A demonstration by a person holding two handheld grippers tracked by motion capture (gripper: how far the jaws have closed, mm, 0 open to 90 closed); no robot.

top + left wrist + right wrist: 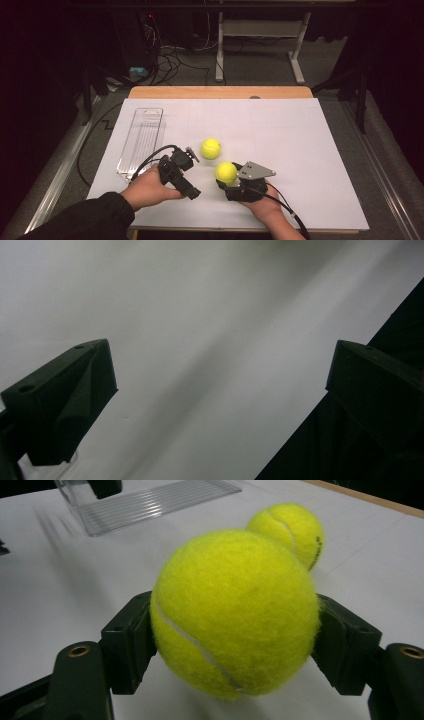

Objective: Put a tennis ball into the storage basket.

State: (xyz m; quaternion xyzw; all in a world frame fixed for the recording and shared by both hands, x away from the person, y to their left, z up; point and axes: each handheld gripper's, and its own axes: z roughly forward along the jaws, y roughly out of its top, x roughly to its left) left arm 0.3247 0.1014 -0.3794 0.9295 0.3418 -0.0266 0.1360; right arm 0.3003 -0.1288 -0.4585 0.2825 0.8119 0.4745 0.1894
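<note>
Two tennis balls in play. The near ball [235,612] sits between the jaws of the right hand-held gripper [235,645], both pads pressed against its sides near the widest part, so that gripper is clenched on it. In the high view this ball [226,172] is just below centre of the frame, at the tip of the right hand-held gripper [231,181], over the white counter [300,150]. Whether it's off the surface or just resting on it, can't tell for sure.

Second ball [211,148] lies just up and left of the held one, close but apart; in the right gripper view it peeks out behind, upper right [295,527].

Clear plastic tray [141,140] is at left of the frame, long axis running away from the person. Likely the drop target.

Left hand-held gripper [189,159] is released, jaws wide apart, nothing between them, only bare counter in its own view [220,390].

For the step: keep the squeeze even, fuzzy felt can slip. Lift straight up before moving left so the held ball doesn't nudge the loose one, which would roll.
</note>
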